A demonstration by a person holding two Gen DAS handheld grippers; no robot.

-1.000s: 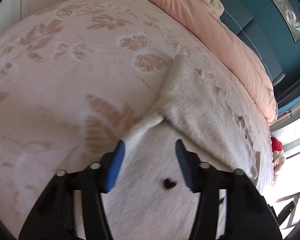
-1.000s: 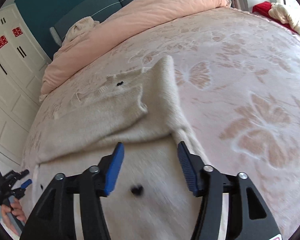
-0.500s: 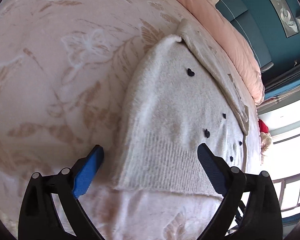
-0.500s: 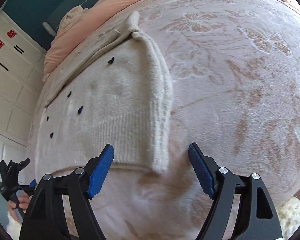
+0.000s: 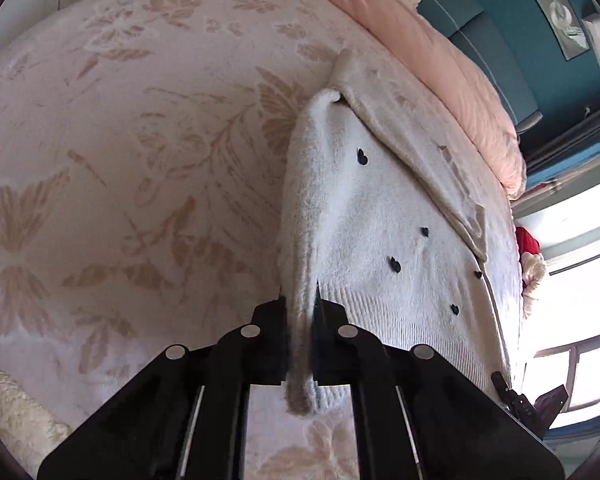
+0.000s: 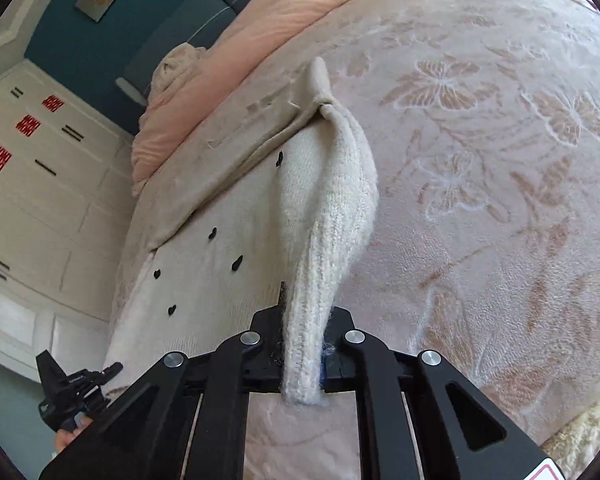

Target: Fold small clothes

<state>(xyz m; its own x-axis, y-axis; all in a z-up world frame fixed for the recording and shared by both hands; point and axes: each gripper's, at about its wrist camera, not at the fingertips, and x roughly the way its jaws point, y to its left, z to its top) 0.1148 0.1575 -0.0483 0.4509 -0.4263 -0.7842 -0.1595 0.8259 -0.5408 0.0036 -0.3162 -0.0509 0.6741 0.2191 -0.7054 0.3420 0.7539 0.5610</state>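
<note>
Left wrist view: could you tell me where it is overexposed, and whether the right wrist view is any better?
Left wrist view: the window at the right edge is blown out white, though the sweater is sharp. Right wrist view: evenly lit, no glare; the bedspread bulges with fisheye distortion.

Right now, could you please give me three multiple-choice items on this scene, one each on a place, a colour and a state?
1. Where does the sweater lie?
A. on the flowered bedspread
B. on a wooden chair
C. inside a drawer

2. What colour are the small hearts on the sweater?
A. red
B. black
C. yellow

3. How is the right gripper?
A. wide open above the sweater
B. shut on nothing
C. shut on the sweater's side edge

Answers: 1 A, the bedspread shows around the sweater in both views. 2 B, the hearts are dark against the cream knit. 3 C, the knit is pinched between its fingers; the left gripper pinches the opposite edge likewise.
</note>
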